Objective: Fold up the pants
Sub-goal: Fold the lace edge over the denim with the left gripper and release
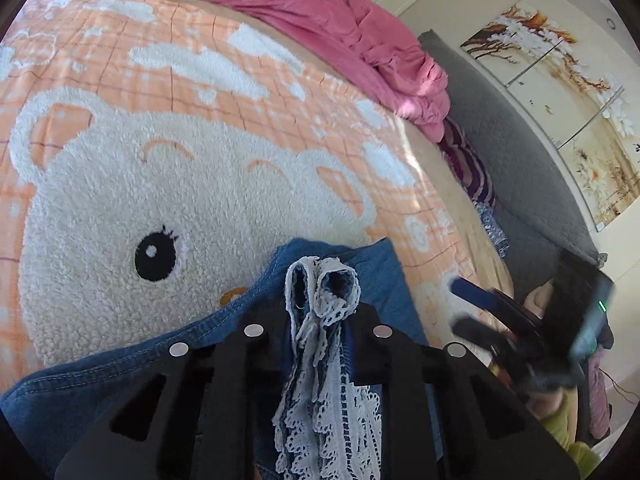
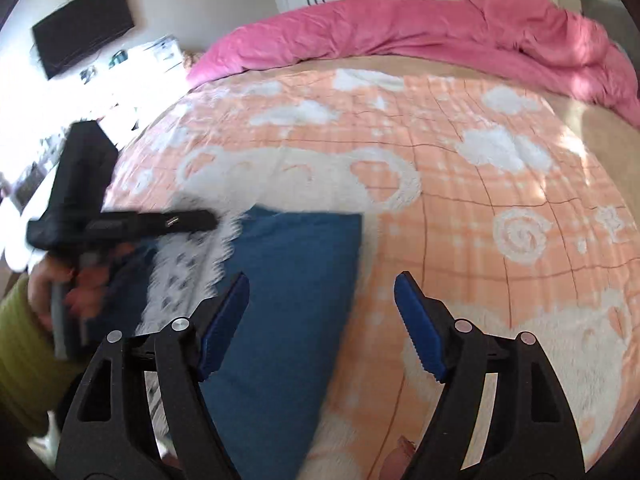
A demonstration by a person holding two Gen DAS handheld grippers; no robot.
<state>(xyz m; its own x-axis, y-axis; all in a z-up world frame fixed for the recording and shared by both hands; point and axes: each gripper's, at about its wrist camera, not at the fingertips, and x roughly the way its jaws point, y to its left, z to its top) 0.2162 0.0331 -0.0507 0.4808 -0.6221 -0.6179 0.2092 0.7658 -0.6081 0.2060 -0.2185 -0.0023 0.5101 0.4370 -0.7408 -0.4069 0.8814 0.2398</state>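
The pants are blue denim (image 2: 288, 292) with a white lace hem (image 2: 188, 272), lying on the bed. In the left wrist view my left gripper (image 1: 320, 312) is shut on the bunched lace hem (image 1: 324, 292), with denim (image 1: 120, 372) spread under it. In the right wrist view my right gripper (image 2: 320, 312) is open and empty, its blue pads (image 2: 420, 328) held above the right edge of the denim. The left gripper (image 2: 120, 224) appears blurred at the left of that view, over the lace. The right gripper (image 1: 500, 312) shows at the right of the left wrist view.
The bed carries a peach fleece blanket (image 2: 460, 200) with a white bear pattern (image 1: 140, 200). A crumpled pink duvet (image 2: 400, 32) lies along the far edge. A grey headboard (image 1: 520, 168) and wall pictures (image 1: 560, 100) stand to the right.
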